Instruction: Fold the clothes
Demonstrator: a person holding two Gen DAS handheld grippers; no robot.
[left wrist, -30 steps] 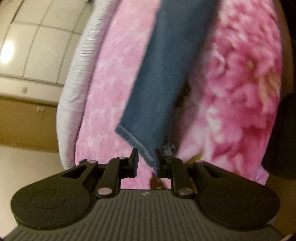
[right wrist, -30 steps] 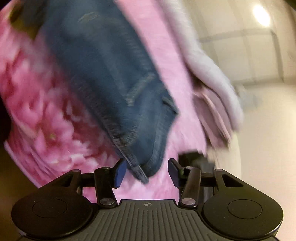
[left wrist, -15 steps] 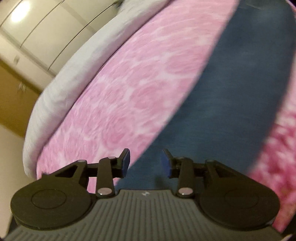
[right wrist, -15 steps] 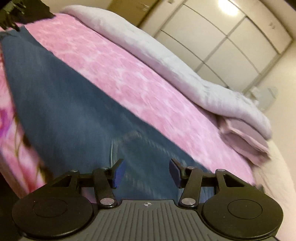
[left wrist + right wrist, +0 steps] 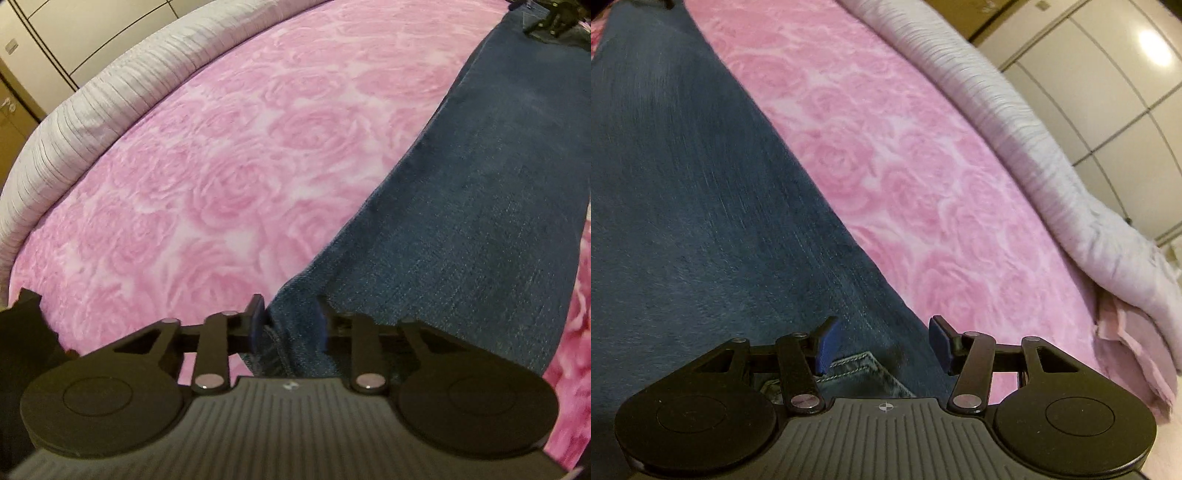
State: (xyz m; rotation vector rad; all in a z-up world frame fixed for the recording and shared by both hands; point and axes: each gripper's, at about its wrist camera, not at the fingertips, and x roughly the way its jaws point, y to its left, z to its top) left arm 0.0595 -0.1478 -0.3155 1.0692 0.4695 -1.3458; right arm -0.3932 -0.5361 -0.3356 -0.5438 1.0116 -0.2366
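On a pink rose-patterned fleece blanket (image 5: pixel 229 177), long dark-blue denim jeans (image 5: pixel 480 206) stretch away from the left gripper (image 5: pixel 288 323), which pinches their hem; the right gripper (image 5: pixel 882 343) gapes empty over them.

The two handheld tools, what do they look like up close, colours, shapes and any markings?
Both look alike. The left tool and right tool each have a dark grey ribbed body, black linkage arms with silver pivot pins, two round black discs at the sides, and blue pads on the fingers. A small white emblem sits at the body's front edge. No cables, hands or sleeves show.
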